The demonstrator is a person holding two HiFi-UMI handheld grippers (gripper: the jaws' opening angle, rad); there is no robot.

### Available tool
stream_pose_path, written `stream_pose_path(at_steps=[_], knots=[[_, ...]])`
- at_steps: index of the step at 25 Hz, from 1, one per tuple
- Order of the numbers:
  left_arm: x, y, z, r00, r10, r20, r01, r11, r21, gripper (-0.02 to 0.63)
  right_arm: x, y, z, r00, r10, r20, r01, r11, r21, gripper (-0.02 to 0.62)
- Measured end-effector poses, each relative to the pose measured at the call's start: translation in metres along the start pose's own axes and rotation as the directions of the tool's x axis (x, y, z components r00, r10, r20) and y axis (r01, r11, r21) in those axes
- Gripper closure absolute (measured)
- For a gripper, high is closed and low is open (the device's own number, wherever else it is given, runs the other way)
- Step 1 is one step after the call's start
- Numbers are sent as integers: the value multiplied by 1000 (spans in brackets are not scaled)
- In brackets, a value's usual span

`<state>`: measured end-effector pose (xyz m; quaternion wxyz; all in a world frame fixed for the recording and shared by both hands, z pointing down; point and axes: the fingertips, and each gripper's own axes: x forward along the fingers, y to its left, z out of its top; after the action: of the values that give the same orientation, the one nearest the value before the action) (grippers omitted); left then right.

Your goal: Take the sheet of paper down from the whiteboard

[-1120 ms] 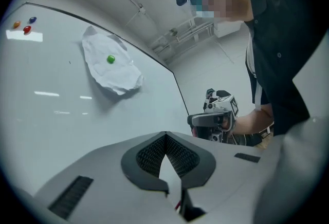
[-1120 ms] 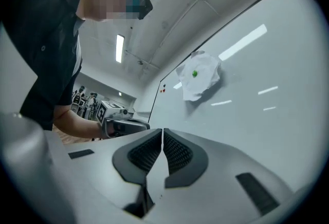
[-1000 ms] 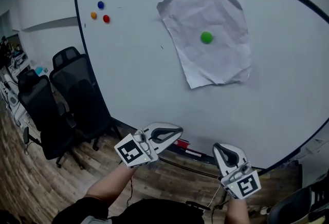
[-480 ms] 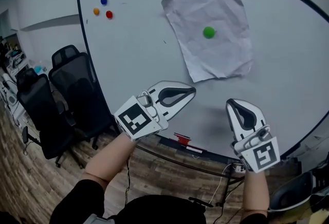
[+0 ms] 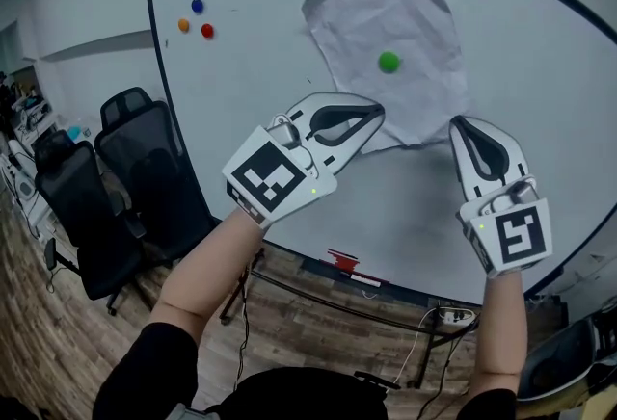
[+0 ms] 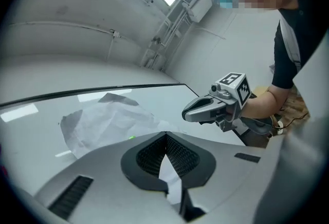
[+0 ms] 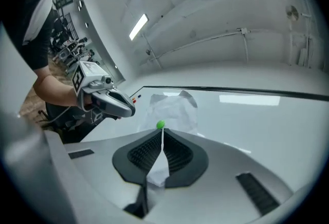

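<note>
A crumpled white sheet of paper [image 5: 386, 18] hangs on the whiteboard [image 5: 251, 119], pinned by a green magnet [image 5: 388, 63]. My left gripper [image 5: 376, 111] is shut and empty, its tip just below and left of the sheet's lower edge. My right gripper [image 5: 460, 123] is also shut and empty, its tip at the sheet's lower right corner. Whether either touches the paper I cannot tell. In the left gripper view the paper [image 6: 108, 120] lies ahead of the shut jaws [image 6: 165, 135]. In the right gripper view the green magnet [image 7: 160, 125] sits right above the shut jaws [image 7: 162, 132].
Blue [image 5: 198, 6], orange [image 5: 184, 25] and red [image 5: 207, 31] magnets sit at the board's upper left. Black office chairs [image 5: 135, 177] stand to the left. A red item [image 5: 339, 263] lies on the board's tray. A power strip [image 5: 453, 317] lies on the wooden floor.
Both grippers have risen from below the board's bottom edge up to the sheet's lower edge, rolling a little on the way. Both stayed shut.
</note>
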<state>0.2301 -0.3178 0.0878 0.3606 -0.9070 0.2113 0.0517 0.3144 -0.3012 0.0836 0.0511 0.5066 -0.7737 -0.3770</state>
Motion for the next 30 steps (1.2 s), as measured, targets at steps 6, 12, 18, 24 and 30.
stream_pose_path(at_steps=[6,12,18,24,30], knots=[[17,27,12,998,58,-35,-53,990,130,584,11,-35,-7,990,-77,-121,72,996,-45,555],[36,52,6,985,129,-116,-97,964,246,502,14,-39,-31,962,-53,-268,52,999,-11,479],[57,64,-19,959,139,-245,-64,955,288,446,5,-32,-40,951,-37,-306,40,999,3,479],[62,66,-23,949,178,-260,-71,925,374,446,-2,-34,-46,941,-31,-337,43,999,28,479],[70,61,-28,940,180,-289,-50,913,405,446,-4,-37,-63,922,-14,-387,43,997,65,479]])
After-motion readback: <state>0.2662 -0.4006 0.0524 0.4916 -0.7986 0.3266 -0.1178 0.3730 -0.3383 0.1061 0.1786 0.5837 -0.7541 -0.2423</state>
